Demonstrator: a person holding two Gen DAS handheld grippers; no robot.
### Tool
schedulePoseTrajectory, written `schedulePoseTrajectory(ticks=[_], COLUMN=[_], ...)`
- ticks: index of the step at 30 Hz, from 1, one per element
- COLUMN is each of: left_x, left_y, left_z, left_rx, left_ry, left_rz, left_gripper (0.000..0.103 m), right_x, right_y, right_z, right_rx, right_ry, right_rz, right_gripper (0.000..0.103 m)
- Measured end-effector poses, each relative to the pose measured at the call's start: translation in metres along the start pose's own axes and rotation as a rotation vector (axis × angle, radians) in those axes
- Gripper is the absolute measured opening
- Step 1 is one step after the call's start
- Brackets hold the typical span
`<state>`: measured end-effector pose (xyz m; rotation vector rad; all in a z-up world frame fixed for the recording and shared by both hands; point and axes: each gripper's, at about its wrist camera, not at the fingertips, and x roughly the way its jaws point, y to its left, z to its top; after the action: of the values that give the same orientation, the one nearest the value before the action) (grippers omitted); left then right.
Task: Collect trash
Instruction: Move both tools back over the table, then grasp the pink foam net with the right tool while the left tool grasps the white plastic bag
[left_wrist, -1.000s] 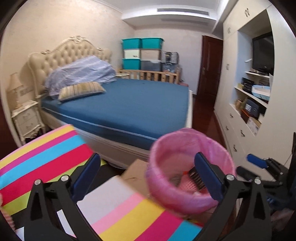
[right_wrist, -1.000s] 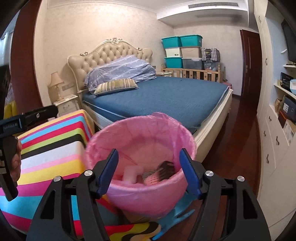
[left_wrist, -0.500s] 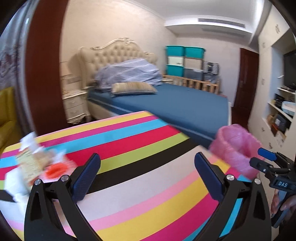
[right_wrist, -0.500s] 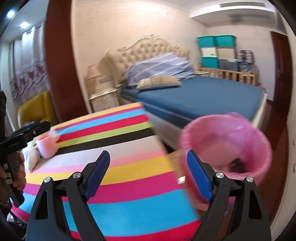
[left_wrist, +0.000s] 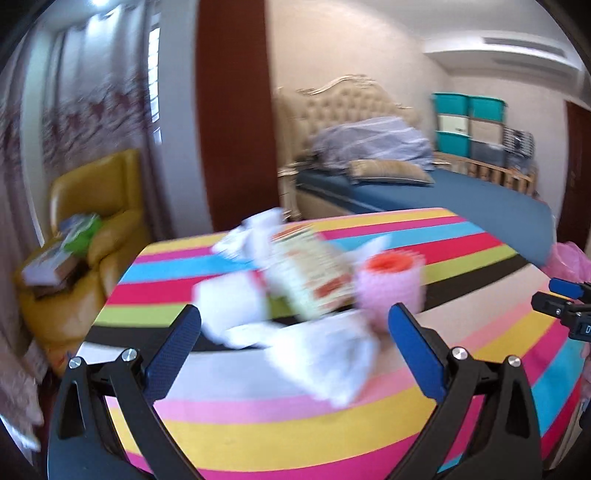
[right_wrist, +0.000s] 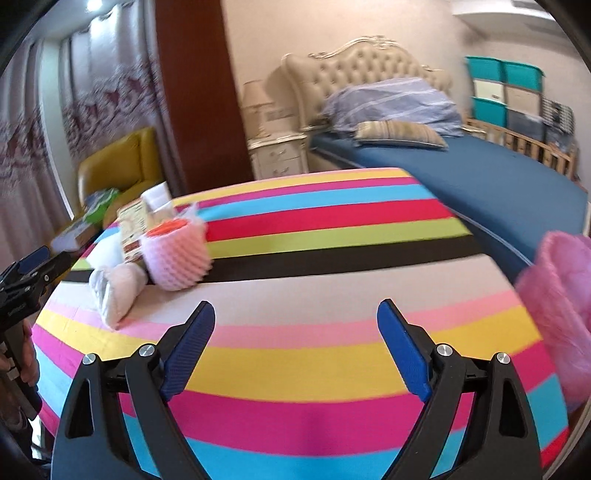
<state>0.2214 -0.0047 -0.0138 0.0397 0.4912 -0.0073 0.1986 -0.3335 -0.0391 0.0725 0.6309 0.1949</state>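
Striped cloth in pink, yellow, blue, red and black covers the desk (left_wrist: 258, 435) in the left wrist view, and the left gripper (left_wrist: 294, 334) hangs over it with its blue fingers spread wide and nothing between them. Just ahead of the fingertips lies a blurred heap of trash: crumpled white tissue (left_wrist: 325, 354) nearest, a printed paper wrapper (left_wrist: 310, 273) behind it, and a pink foam net sleeve (left_wrist: 389, 284) ahead and to the right, just beyond the right fingertip. None of it is grasped yet. Far to the right, the other tool and a sliver of the pink-lined bin (left_wrist: 570, 258) show at the frame edge.

From the right wrist view, the right gripper (right_wrist: 295, 330) also stands apart and empty above bare stripes. The same heap sits well ahead and to its left, foam sleeve in front, tissue beside it. The bin is off to the right, beyond the desk edge; its contents are hidden here.

Judging from this, the heap is still uncollected, so a grasp, a carry and a drop remain, likely starting with the left side.
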Motion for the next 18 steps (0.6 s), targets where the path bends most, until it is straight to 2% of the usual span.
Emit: schedulePoseTrajectory(ticks=[3, 6, 12, 18], left_x=[0.0, 0.0, 0.004, -0.002], left_y=[0.034, 0.055, 0.057, 0.06], left_z=[-0.009, -0.018, -0.031, -0.033], left_rx=[-0.076, -0.096, -0.101, -0.106], left_ry=[0.03, 0.064, 0.105, 0.098], left_rz=[0.01, 0.019, 0.069, 0.092], left_gripper=[0.098, 0.098, 0.098, 0.098], right_x=[0.019, 0.038, 0.075, 0.104], right_y=[0.033, 0.061, 0.097, 0.119], right_z=[0.007, 0.011, 0.022, 0.036], right_rx=[-0.064, -0.118, -0.19, -0.213], right_ry=[0.024, 0.06, 0.121, 0.148], right_rz=[0.019, 0.05, 0.079, 0.097], right_gripper=[0.084, 0.084, 0.084, 0.084])
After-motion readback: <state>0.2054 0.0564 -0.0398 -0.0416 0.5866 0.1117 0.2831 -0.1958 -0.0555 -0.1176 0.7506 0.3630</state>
